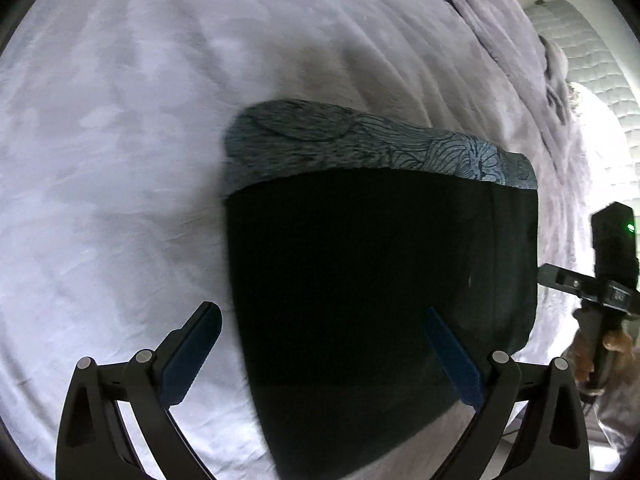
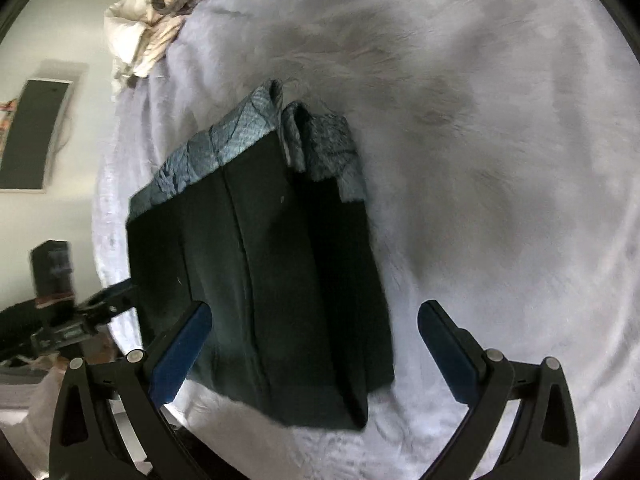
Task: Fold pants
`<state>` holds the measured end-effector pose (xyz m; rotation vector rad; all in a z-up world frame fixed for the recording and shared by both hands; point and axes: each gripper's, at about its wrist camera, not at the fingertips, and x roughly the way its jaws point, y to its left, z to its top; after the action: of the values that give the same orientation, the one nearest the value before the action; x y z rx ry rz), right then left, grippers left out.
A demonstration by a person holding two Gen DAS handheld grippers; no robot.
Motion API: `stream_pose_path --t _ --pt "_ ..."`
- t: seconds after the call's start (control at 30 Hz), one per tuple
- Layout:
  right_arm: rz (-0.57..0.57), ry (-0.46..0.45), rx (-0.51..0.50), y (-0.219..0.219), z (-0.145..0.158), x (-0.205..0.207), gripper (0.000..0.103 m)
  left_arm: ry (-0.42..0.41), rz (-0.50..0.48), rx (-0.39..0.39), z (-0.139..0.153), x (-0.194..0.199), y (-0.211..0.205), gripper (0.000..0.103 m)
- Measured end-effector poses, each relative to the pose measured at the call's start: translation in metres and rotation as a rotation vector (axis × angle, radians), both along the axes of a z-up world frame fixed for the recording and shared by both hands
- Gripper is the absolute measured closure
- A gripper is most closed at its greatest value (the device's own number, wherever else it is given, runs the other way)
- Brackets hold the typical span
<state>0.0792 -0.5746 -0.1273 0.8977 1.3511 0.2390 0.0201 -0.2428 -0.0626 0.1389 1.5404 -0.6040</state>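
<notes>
**Folded pants on bed, both grippers spread and empty**

Pants (image 1: 380, 272) lie folded into a compact dark rectangle on the bed (image 1: 120, 160); matte black knit with a visible lengthwise seam, and a grey-blue patterned waistband (image 1: 360, 148) with fine dark line print along the far edge, at 12 o'clock of the bundle. In the right wrist view the pants (image 2: 260, 272) show stacked layers, waistband (image 2: 224, 144) edges bunched and doubled at the top.

Bed cover is pale lavender-grey, soft, lightly wrinkled, faint blotchy pattern. Rumpled grey blanket (image 1: 500, 20) at 1 o'clock, quilted white surface (image 1: 592, 60) at 2 o'clock.

Left gripper (image 1: 320, 344): jaws wide apart, holding nothing, blue textured pads (image 1: 456, 360), one finger over the pants. Right gripper (image 2: 316, 344): jaws wide apart, empty, left finger over the pants edge; contact cannot be told. Right gripper also seen at 3 o'clock in the left view.
</notes>
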Motion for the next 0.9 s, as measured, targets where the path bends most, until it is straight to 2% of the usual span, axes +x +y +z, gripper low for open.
stream_pose_path --t 0.13,0.17,0.2,0.23,0.3,0.4,0.57,0.67,0.77,0.9 --pt "-0.027 0.012 0.148 0.001 -0.03 0.011 0.004 0.025 -0.008 -0.02 -0.021 0.003 -0.015 0.002" --pt "-0.042 0.021 0.178 0.003 -0.035 0.012 0.017 0.03 0.006 -0.031 -0.023 0.004 -0.016 0.005" --pt "-0.067 0.039 0.215 0.004 -0.041 0.012 0.022 0.034 0.017 -0.044 -0.022 0.004 -0.015 0.014" --pt "-0.094 0.047 0.238 0.005 -0.043 0.012 0.024 0.031 0.02 -0.053 -0.019 0.003 -0.016 0.018" --pt "-0.109 0.032 0.26 0.005 -0.038 0.009 0.043 0.015 0.014 -0.057 -0.011 0.001 -0.016 0.032" --pt "-0.115 0.011 0.289 0.003 -0.022 0.001 0.054 0.014 0.005 -0.078 0.006 -0.001 -0.014 0.044" --pt "-0.11 -0.027 0.302 0.008 0.015 0.0 0.057 -0.016 -0.02 -0.088 0.037 -0.006 -0.004 0.047" --pt "-0.092 -0.047 0.307 0.027 0.037 -0.001 0.057 -0.035 -0.024 -0.091 0.06 -0.01 0.025 0.047" --pt "-0.09 -0.062 0.344 0.053 0.053 -0.006 0.057 -0.045 -0.014 -0.085 0.076 -0.015 0.058 0.047" --pt "-0.067 -0.071 0.368 0.1 0.063 -0.007 0.057 -0.059 0.004 -0.044 0.08 -0.019 0.094 0.047"
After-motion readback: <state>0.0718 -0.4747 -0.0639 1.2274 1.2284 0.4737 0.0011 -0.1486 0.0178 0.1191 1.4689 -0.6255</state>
